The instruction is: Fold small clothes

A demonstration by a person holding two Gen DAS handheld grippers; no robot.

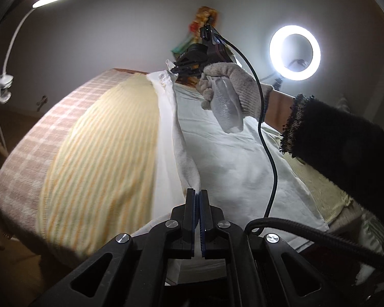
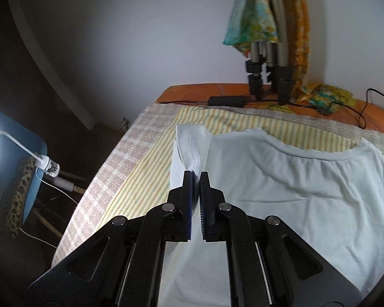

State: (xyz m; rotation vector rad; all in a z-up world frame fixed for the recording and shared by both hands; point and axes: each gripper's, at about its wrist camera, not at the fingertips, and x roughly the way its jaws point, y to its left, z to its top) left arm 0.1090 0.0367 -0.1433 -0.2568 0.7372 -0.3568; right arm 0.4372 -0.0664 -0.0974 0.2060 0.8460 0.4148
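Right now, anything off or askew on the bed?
Nothing damaged or spilled. The white T-shirt lies mid-fold on the striped towel, one side edge lifted by both claws: left claw and right claw are each shut on fabric. Only oddity: a black cable dangles over the shirt and might snag.

The right gripper (image 2: pixel 196 176) pinches the raised sleeve hem of a pale white T-shirt (image 2: pixel 281 179) (collar toward the far right), which lies on a yellow-striped towel (image 2: pixel 151 176) over a checked blanket (image 2: pixel 107 176).
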